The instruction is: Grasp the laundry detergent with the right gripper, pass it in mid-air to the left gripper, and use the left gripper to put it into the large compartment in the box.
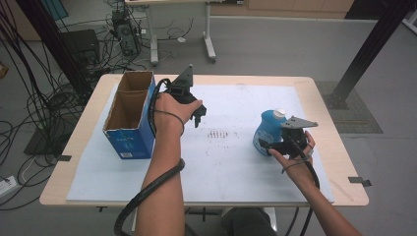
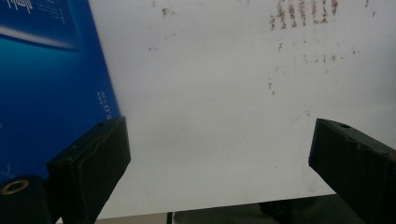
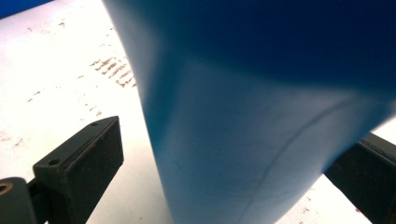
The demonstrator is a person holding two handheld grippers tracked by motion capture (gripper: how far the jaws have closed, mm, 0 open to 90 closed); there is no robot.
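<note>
Blue bottle (image 1: 268, 132), label unreadable

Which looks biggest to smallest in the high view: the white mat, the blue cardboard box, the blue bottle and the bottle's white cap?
1. White mat, covering most of the table.
2. Blue cardboard box, open-topped.
3. Blue bottle, partly hidden by the right tool.
4. White cap, clearly smallest.

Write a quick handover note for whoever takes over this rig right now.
Left claw: open, holding nothing, raised above the white mat beside the open blue cardboard box.
Right claw: open, jaws straddling the blue bottle but not yet closed on it.
Bottle stands upright on the mat at the right, white cap on.
Done: the approach to the bottle.
Left: probably close on it, lift it and carry it to the box.
</note>
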